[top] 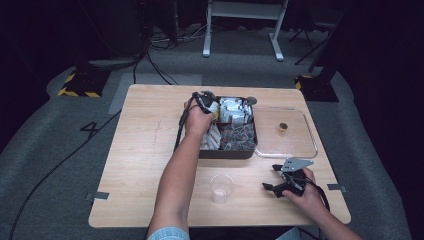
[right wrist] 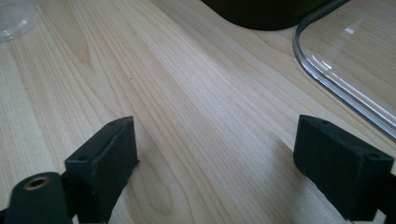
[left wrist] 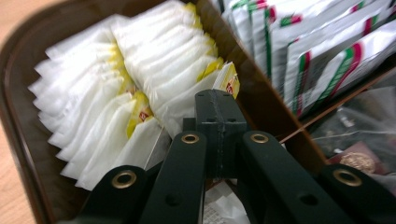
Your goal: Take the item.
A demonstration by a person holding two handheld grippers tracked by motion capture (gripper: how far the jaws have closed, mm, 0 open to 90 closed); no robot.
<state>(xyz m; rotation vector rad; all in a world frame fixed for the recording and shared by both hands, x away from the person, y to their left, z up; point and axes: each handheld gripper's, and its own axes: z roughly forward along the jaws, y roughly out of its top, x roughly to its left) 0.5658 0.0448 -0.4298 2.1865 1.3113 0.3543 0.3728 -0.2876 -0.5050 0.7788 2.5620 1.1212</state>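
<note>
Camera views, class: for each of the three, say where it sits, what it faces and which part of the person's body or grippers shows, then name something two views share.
High view: above the person's side, facing forward and down on the table; both forearms, left gripper, right gripper.
Left gripper view: on the left gripper, jaws together, facing white tea bags in the dark tray.
Right gripper view: on the right gripper, jaws apart, low over bare wood.
Shared: the clear lid shows in high and right gripper views.
</note>
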